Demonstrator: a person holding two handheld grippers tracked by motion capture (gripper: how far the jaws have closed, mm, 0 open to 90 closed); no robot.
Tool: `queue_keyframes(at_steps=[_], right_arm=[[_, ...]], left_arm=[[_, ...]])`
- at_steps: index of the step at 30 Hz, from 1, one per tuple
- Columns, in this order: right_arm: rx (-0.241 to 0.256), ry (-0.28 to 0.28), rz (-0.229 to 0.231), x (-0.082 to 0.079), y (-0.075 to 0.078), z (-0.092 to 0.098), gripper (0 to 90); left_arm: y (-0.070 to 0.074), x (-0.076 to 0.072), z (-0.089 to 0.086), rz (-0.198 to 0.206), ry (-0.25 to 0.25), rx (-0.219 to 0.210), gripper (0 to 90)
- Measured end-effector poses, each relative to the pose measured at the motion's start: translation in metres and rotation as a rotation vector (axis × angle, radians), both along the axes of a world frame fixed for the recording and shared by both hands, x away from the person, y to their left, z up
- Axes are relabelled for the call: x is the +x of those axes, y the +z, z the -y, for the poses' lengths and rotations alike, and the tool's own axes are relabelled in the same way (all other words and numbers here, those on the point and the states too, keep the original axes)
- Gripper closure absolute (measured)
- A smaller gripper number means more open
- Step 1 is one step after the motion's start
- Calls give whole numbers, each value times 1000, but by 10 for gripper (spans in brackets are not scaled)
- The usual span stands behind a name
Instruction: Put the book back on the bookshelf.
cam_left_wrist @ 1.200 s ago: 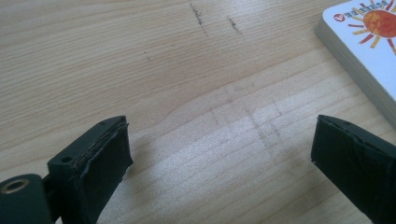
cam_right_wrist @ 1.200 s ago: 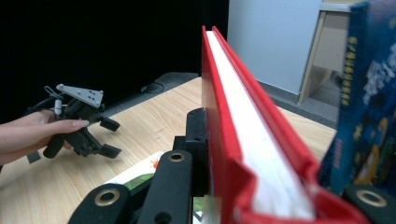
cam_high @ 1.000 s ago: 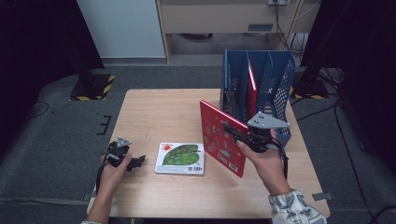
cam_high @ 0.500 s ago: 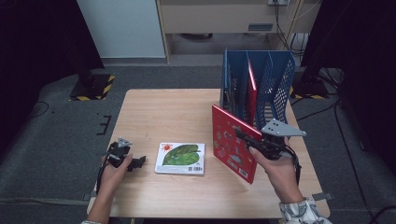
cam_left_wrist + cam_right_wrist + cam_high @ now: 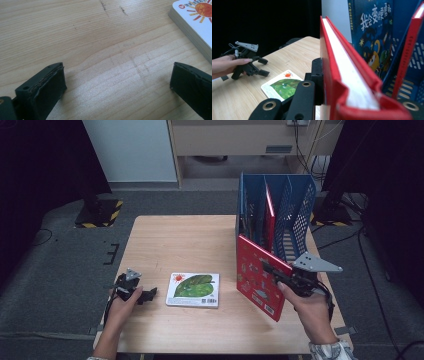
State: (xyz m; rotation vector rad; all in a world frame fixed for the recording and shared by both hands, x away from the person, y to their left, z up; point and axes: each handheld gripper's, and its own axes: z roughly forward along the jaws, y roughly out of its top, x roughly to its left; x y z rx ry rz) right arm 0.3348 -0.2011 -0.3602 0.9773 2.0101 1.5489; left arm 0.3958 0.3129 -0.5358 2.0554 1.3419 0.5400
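Right gripper (image 5: pixel 280 276) clamped on red book (image 5: pixel 260 279) before blue file rack (image 5: pixel 295 202), leaf-cover book (image 5: pixel 194 290) flat nearby, left gripper (image 5: pixel 145 295) jaws wide apart, holding nothing, right gripper view revealed 1 blue Chinese-titled book (image 5: pixel 372 37) racked.

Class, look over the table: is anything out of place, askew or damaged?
Nothing looks damaged or spilled. The green-leaf book lies flat on the table, apart from the blue file rack that holds other books. The red book is tilted only because the right gripper holds it up.
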Motion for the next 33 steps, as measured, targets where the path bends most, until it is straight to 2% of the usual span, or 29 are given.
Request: queue_keyframes(at_steps=[14,21,28,33], right_arm=[[4,-45,-13,-13,0,19,793],[13,-63,-16,-12,17,18,793],[-4,-65,-15,-7,33,16,793],[12,-82,-2,-1,53,17,793]], left_arm=[[-1,0,0,7,-8,-1,0],[-1,0,1,9,-12,-4,0],[-1,0,1,7,-15,-2,0],[-1,0,2,7,-17,-2,0]])
